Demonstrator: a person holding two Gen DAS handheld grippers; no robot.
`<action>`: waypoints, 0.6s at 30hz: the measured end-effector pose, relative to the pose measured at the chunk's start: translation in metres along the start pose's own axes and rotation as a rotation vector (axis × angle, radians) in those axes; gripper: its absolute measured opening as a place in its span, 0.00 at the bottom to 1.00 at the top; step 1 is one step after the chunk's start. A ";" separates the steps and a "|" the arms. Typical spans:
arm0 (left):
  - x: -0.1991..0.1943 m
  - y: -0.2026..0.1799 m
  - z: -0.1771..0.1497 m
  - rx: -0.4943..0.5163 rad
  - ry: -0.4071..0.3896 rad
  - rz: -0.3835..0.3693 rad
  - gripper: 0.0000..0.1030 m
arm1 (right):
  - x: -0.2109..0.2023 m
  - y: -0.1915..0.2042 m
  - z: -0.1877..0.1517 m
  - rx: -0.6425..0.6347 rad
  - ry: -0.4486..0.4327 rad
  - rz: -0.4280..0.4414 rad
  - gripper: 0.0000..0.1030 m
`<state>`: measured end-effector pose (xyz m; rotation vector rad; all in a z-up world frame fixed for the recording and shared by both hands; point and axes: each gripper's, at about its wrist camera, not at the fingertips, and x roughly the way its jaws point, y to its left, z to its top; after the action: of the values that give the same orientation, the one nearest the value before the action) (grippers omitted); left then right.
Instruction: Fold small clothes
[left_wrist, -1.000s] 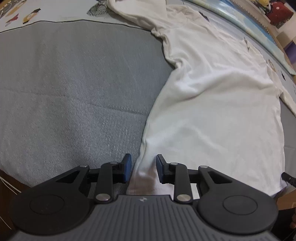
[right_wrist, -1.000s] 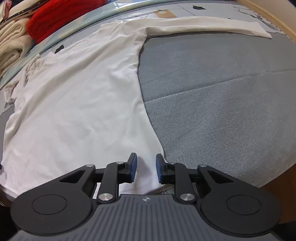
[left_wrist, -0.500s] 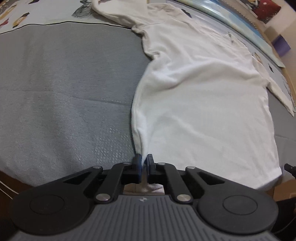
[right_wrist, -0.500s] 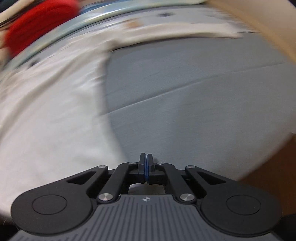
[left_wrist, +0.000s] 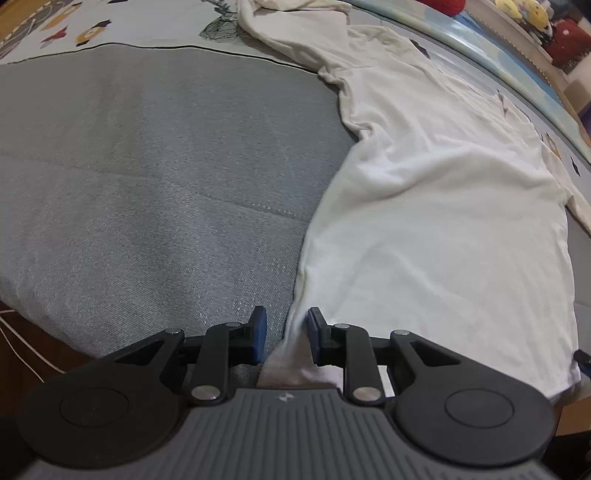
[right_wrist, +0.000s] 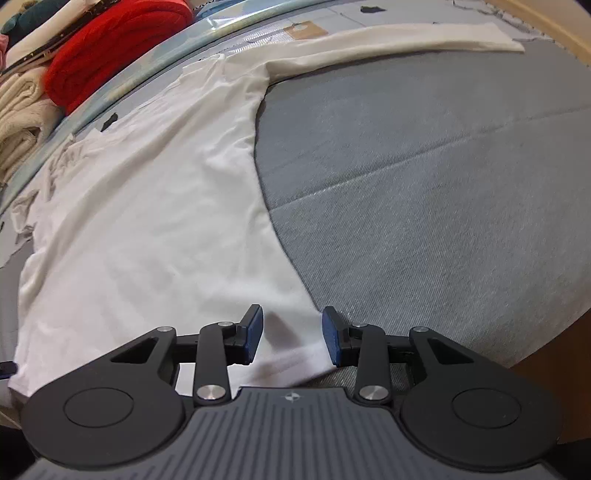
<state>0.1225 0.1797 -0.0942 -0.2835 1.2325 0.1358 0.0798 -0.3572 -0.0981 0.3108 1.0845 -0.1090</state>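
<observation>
From the left wrist, a white long-sleeved shirt (left_wrist: 424, 221) lies spread flat on a grey woven bed cover (left_wrist: 147, 192), its body smooth with a few soft creases near the armpit and one sleeve running off toward the top edge over a printed sheet (left_wrist: 92, 26). The left gripper (left_wrist: 284, 334) points steeply down at the shirt's lower hem corner. Its jaws have just been opening and stand apart; a ridge of hem cloth rises between the blue pads (left_wrist: 260, 332), brushing the right one, not squeezed.

From the right wrist, the same shirt (right_wrist: 140, 221) fills the left half of the view, its other sleeve stretched straight along the far side of the grey cover (right_wrist: 424, 184). The right gripper (right_wrist: 290, 338) stands over the opposite hem corner. Its jaws have just been opening too and are spread wide, the flat cloth lying under the gap, untouched by either pad. A red folded blanket (right_wrist: 110, 51) and cream knitwear (right_wrist: 18, 107) sit beyond the bed's edge.
</observation>
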 end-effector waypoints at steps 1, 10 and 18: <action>0.000 0.001 0.001 -0.004 -0.001 -0.002 0.26 | -0.002 -0.002 0.001 0.004 -0.011 -0.028 0.36; 0.008 -0.006 0.001 0.029 0.025 -0.002 0.26 | 0.004 0.002 -0.004 -0.064 0.006 -0.022 0.34; 0.005 -0.019 -0.004 0.106 0.004 -0.070 0.06 | -0.010 0.001 0.002 -0.049 -0.058 -0.076 0.03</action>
<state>0.1258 0.1601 -0.0974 -0.2346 1.2276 0.0101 0.0773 -0.3571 -0.0879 0.2213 1.0403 -0.1583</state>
